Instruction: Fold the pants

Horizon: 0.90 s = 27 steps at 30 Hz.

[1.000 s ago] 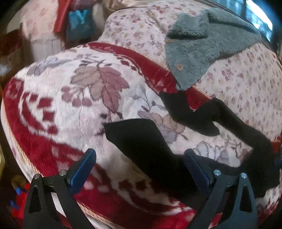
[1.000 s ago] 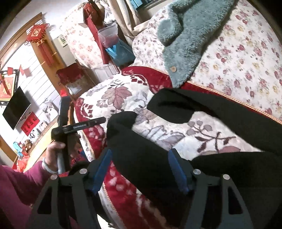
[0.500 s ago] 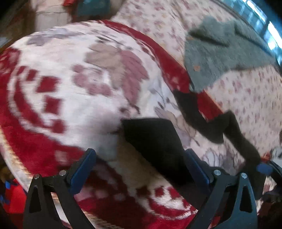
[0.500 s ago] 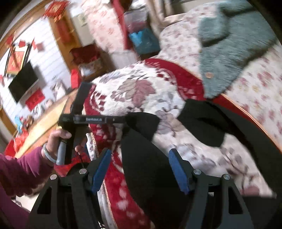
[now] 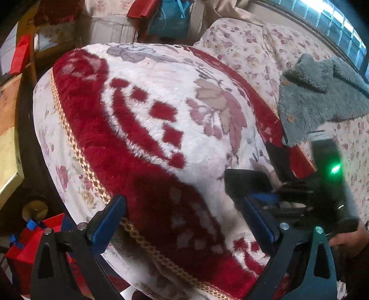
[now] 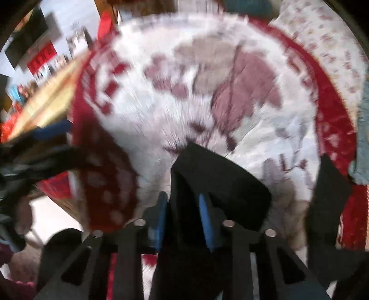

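Note:
The black pants (image 6: 221, 184) lie on a red and white floral blanket (image 5: 143, 129). My right gripper (image 6: 182, 217) is shut on the hem of one pant leg, with black cloth between its blue pads. The other leg (image 6: 327, 198) lies to the right. In the left wrist view the same hem (image 5: 246, 182) shows at the right, with the right gripper (image 5: 272, 198) on it. My left gripper (image 5: 182, 221) is open and empty over the blanket, left of the hem. The right wrist view is blurred.
A grey-green fleece garment (image 5: 320, 97) lies on the floral sheet (image 5: 253, 53) at the far right. The blanket's braided edge (image 5: 76, 147) drops off at the left. A red box (image 5: 34, 249) sits on the floor below, bags (image 5: 170, 18) behind.
My right gripper has closed on the pant leg hem, having been open around it. My left gripper has swung left, away from the pants, and stays open.

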{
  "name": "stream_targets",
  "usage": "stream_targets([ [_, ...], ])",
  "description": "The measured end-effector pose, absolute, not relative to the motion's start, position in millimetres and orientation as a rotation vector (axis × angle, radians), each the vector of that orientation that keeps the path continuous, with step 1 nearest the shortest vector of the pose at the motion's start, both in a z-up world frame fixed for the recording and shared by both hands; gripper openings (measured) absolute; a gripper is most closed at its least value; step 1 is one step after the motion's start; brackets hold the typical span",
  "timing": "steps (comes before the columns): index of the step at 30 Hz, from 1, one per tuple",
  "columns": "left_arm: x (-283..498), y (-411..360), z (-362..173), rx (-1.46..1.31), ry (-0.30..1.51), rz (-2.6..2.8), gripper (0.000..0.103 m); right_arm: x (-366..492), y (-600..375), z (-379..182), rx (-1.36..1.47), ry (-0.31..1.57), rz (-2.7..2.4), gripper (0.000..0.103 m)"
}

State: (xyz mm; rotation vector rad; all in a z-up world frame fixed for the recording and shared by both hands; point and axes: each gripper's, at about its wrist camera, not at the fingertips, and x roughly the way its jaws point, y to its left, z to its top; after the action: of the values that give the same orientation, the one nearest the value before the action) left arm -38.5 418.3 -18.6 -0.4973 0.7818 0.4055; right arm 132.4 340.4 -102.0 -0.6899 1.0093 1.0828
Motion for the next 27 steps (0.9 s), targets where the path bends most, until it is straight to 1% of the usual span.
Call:
stream_targets([
  [2, -39, 417, -19, -0.488, 0.772, 0.406, 0.099, 127, 343, -107, -0.737, 0.997, 1.088, 0.007],
  [3, -39, 416, -19, -0.482, 0.769, 0.407, 0.099, 124, 341, -104, -0.74, 0.995, 1.101, 0.006],
  [8, -39, 416, -19, -0.49, 0.751, 0.408, 0.099, 125, 320, -74, -0.663, 0.962, 1.139, 0.005],
  [12, -42, 417, -17, -0.526, 0.725, 0.361, 0.099, 120, 289, -31, -0.492, 0.926, 1.227, 0.005],
  [15, -47, 421, -16, -0.587, 0.703, 0.318, 0.099, 106, 262, 17, -0.343, 0.872, 1.351, 0.005],
  [17, -52, 426, -16, -0.636, 0.687, 0.316, 0.099, 100, 256, 40, -0.295, 0.841, 1.409, 0.006],
  [19, -54, 427, -16, -0.645, 0.686, 0.339, 0.099, 108, 252, 55, -0.304, 0.779, 1.383, 0.006],
  [20, -54, 426, -15, -0.64, 0.685, 0.347, 0.099, 111, 258, 55, -0.306, 0.779, 1.355, 0.006],
  [23, -50, 423, -14, -0.622, 0.679, 0.356, 0.099, 158, 272, 34, -0.25, 0.876, 1.304, 0.005],
  [25, -45, 420, -12, -0.611, 0.669, 0.344, 0.099, 166, 283, 24, -0.246, 0.91, 1.299, 0.005],
  [27, -41, 418, -11, -0.605, 0.656, 0.313, 0.099, 158, 286, 27, -0.239, 0.897, 1.341, 0.005],
])
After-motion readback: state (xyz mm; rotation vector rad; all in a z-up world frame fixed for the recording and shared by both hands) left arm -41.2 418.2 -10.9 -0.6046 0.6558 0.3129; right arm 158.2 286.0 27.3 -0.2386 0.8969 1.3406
